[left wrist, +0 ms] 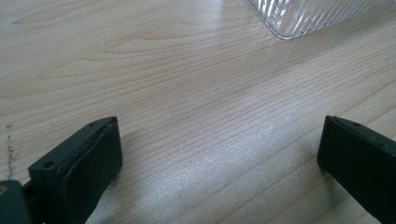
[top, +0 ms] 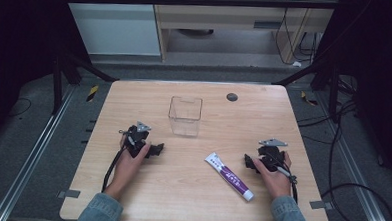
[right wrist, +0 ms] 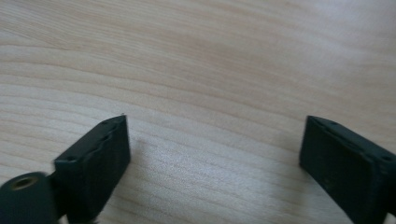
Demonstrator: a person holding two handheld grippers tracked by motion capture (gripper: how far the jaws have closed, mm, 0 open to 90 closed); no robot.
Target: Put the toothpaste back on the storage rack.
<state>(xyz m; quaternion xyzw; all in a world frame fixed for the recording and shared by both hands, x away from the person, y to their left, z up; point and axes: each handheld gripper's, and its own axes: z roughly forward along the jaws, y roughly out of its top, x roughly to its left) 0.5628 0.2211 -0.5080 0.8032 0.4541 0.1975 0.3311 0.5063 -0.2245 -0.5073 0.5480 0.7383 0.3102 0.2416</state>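
Observation:
A clear plastic box (top: 185, 116) stands upright near the middle of the wooden table (top: 134, 95). A white and purple tube (top: 229, 175) lies flat at the front right. My left gripper (top: 154, 149) rests on the table left of the box, held in a hand, jaws wide apart over bare wood (left wrist: 219, 140). A ribbed corner of the clear box (left wrist: 308, 16) shows at the top of the left gripper view. My right gripper (top: 250, 162) rests just right of the tube, also open with only wood between its jaws (right wrist: 215, 144).
A small dark round disc (top: 231, 97) sits at the table's far edge, right of the box. Black frame struts (top: 85, 68) and cables (top: 342, 147) flank the table. Furniture stands on the floor beyond the far edge.

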